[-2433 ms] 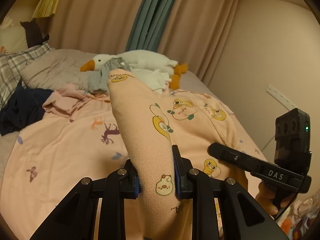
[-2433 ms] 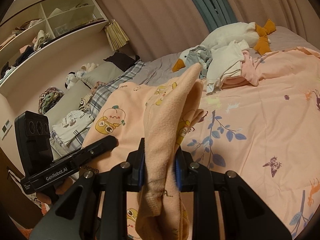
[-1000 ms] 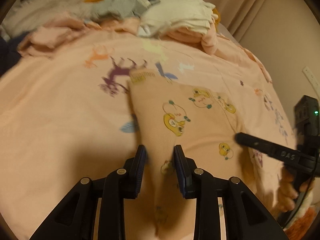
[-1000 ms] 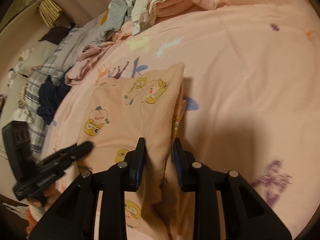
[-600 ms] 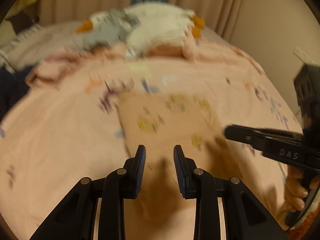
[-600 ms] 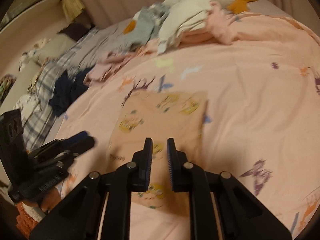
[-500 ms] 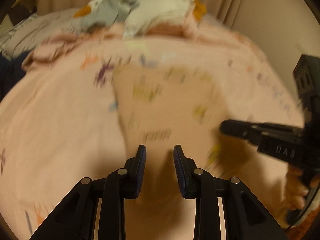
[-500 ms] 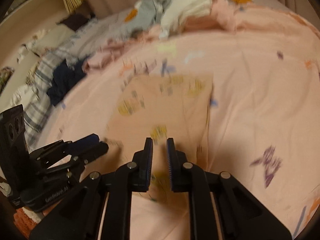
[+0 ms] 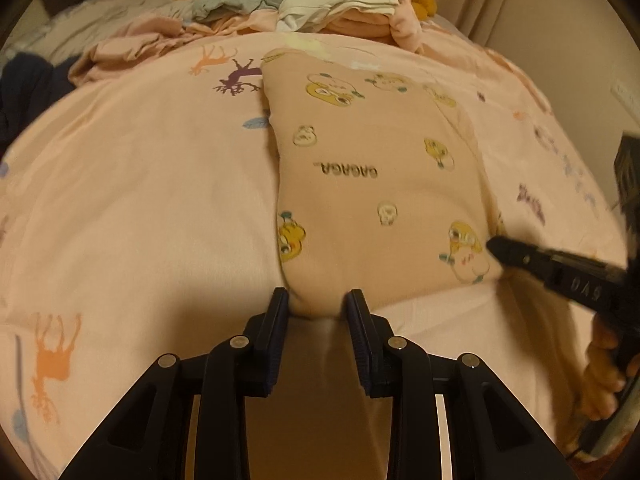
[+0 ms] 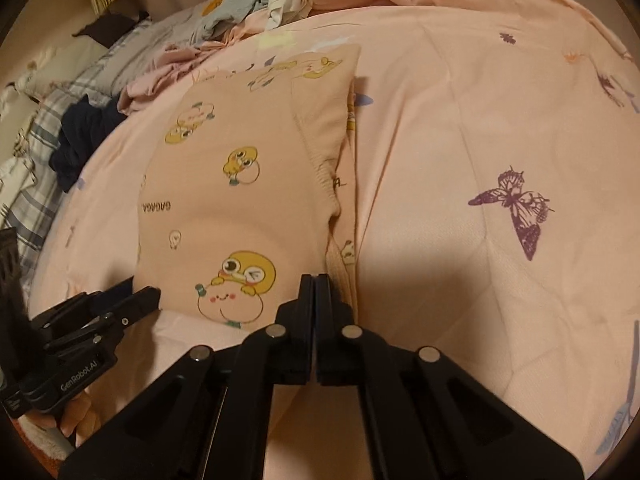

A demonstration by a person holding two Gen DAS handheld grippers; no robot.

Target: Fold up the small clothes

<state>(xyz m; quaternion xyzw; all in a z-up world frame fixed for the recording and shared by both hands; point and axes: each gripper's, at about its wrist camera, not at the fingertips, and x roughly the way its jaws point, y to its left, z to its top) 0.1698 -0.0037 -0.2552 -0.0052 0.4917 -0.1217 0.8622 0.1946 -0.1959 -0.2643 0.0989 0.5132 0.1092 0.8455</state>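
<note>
on the bed (image 9: 132,184), the folded peach garment (image 9: 372,184) is straddled by the part-open left tool (image 9: 316,300); the empty right tool (image 10: 316,280), just closed, could drag its edge and undo the fold.

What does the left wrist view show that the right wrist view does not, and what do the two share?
Left wrist only: a purple reindeer print on the bedcover, and the left tool open, straddling the garment's near edge. Right wrist only: a purple butterfly print, a plaid blanket, and the right tool shut, gripping nothing. Both: the folded peach garment lying flat and the clothes pile behind it.
</note>
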